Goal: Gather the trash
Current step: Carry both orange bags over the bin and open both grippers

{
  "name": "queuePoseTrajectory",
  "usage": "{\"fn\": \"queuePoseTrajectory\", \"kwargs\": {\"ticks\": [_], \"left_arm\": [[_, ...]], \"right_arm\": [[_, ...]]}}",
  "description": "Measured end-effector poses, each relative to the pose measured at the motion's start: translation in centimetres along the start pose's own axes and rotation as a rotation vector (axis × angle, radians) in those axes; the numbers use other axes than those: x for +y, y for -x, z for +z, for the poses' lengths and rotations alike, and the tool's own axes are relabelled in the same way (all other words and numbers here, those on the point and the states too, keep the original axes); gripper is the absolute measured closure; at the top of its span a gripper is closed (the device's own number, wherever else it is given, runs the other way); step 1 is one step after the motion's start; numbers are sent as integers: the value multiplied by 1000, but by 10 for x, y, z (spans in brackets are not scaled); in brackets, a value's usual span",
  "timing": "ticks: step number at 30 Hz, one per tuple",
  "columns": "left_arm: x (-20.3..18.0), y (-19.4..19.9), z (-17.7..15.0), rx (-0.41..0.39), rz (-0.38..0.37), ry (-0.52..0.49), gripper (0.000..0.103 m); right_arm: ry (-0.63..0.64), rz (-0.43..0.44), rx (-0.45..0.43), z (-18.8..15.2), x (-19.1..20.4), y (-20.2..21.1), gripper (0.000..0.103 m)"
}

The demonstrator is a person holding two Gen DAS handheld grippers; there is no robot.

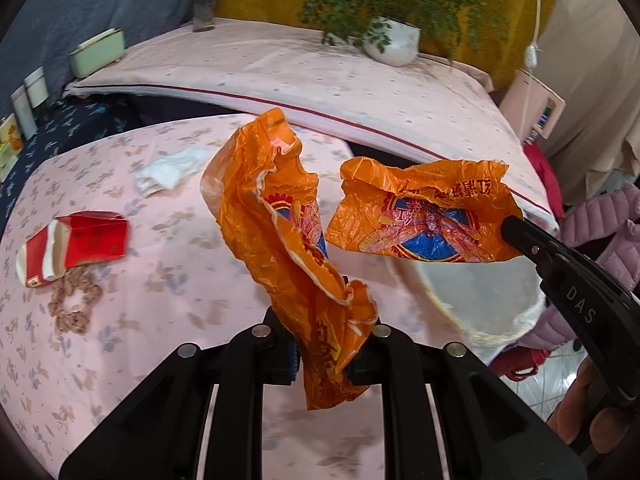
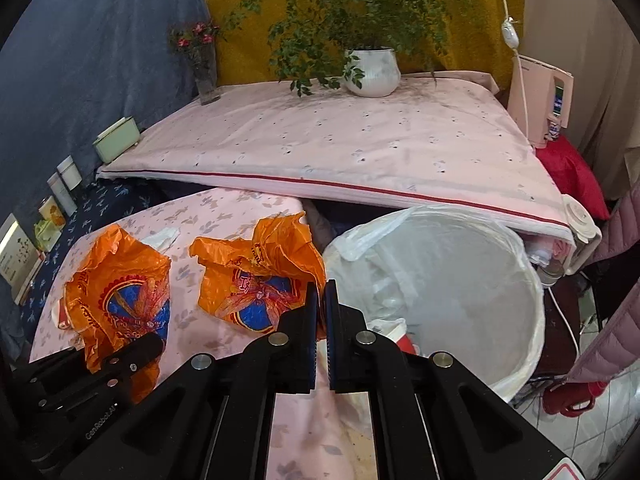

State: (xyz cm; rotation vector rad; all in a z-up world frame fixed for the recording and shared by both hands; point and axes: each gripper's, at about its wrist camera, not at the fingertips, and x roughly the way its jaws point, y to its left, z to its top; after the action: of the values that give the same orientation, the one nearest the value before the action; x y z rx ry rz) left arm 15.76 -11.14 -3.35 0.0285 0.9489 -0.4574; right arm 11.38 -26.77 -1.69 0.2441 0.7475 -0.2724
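Two crumpled orange plastic bags were held aloft: one (image 1: pixel 296 240) pinched in the left claw (image 1: pixel 332 356), one (image 2: pixel 256 280) in the closed right claw (image 2: pixel 322 312), beside the white-lined bin (image 2: pixel 520 280). A torn red carton (image 1: pixel 76 244), spilled crumbs (image 1: pixel 74 304) and white tissue (image 1: pixel 170 170) were left on the desk (image 1: pixel 160 360).

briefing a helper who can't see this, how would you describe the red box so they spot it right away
Start at the pink flowered tablecloth on the low table in front of the raised pink mattress. On the cloth's left side, left of the orange bag held in the left gripper, lies the red box. It is the only red thing on the cloth: a torn-open carton on its side, with a pile of peanut shells beside its open end.
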Motion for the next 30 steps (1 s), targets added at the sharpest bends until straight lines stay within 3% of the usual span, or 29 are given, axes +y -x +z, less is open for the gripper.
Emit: {"fn": "queuePoseTrajectory", "kwargs": {"ticks": [12, 15, 17, 22, 30], "left_arm": [[-85, -13, 8, 46, -156, -116, 85], [-99, -18, 11, 55, -210, -129, 72], [-104, -19, 13, 35, -194, -123, 41], [-104, -24, 15, 14, -159, -107, 40], [-80, -24, 12, -22, 7, -100, 40]], "right_arm": [[-103, -104, -35, 1, -78, 21, 99], [-128, -125, -42, 1, -93, 25, 99], [-141, -137, -41, 0, -102, 25, 99], [-146, -148, -39, 1, -110, 23, 99], [-125, -130, -22, 0, -101, 9, 99]]}}
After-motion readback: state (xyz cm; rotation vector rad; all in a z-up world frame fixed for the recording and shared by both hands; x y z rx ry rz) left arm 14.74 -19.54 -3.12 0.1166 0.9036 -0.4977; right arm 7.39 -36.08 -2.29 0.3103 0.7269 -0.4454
